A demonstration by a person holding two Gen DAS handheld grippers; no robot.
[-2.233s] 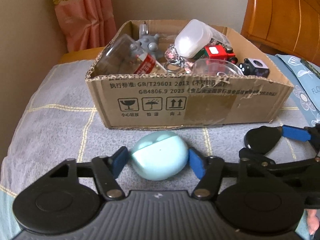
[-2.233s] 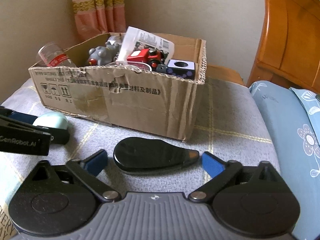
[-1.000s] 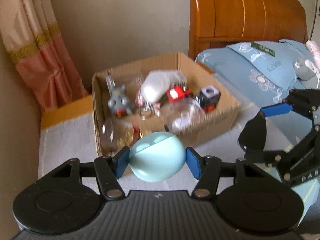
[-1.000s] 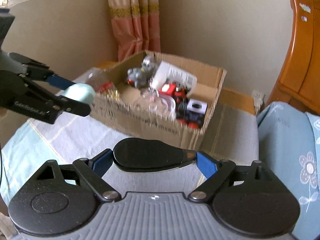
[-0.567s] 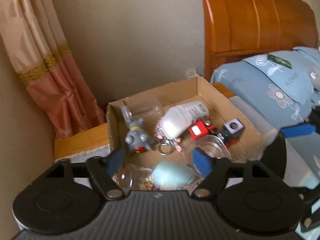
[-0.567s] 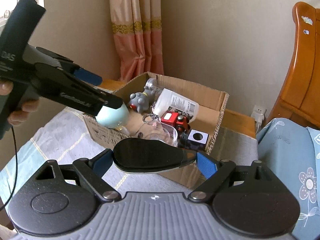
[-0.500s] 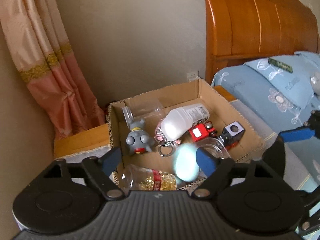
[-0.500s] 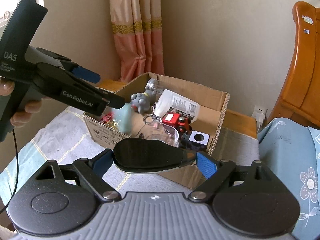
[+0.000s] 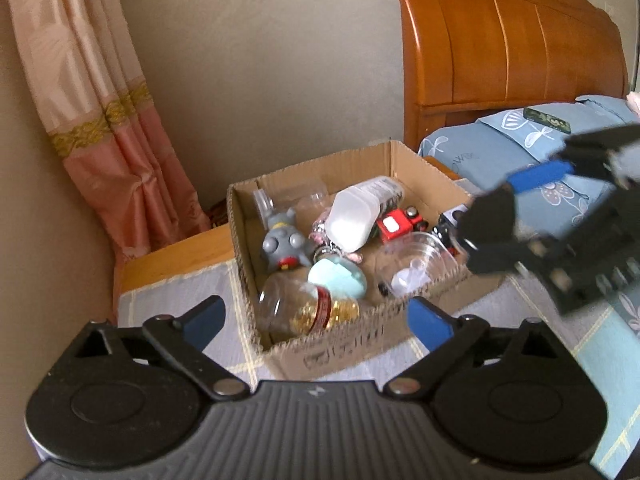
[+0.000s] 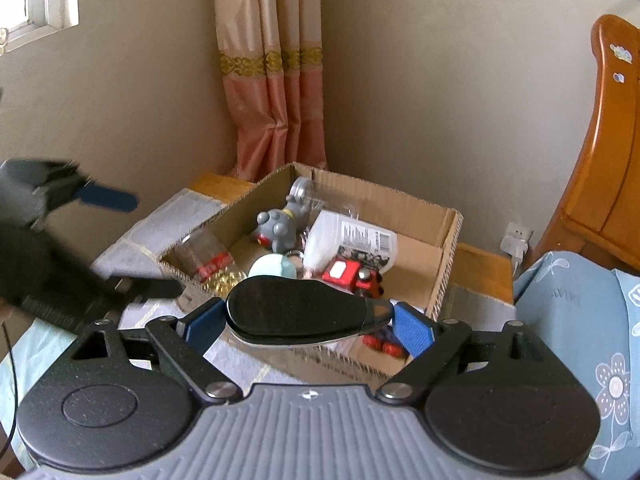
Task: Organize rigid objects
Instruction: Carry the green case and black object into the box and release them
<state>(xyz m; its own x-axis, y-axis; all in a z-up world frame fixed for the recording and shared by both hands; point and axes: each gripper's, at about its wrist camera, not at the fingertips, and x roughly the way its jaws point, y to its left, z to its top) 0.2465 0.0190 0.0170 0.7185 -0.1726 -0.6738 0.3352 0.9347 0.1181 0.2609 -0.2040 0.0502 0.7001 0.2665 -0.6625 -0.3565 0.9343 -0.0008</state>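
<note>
The cardboard box (image 9: pixel 344 340) stands on the grey cloth and also shows in the right wrist view (image 10: pixel 444 240). The pale blue egg-shaped case (image 9: pixel 338 278) lies inside it beside the clear bottle (image 9: pixel 304 308); it also shows in the right wrist view (image 10: pixel 272 266). My left gripper (image 9: pixel 316 320) is open and empty, above the box's near side. My right gripper (image 10: pixel 308 324) is shut on a flat black oval object (image 10: pixel 296 312), held above the box's near edge; it shows blurred in the left wrist view (image 9: pixel 492 224).
The box also holds a grey toy figure (image 9: pixel 284 244), a white bottle (image 9: pixel 356 216), a red toy vehicle (image 9: pixel 398 224), a clear bowl (image 9: pixel 416 264) and a keyring. A wooden headboard (image 9: pixel 500 52) and blue pillows (image 9: pixel 520 148) are to the right, a pink curtain (image 9: pixel 100 120) to the left.
My left gripper lifted the pale blue case over the box, opened, and the case dropped in. My right gripper carried the black object up toward the box.
</note>
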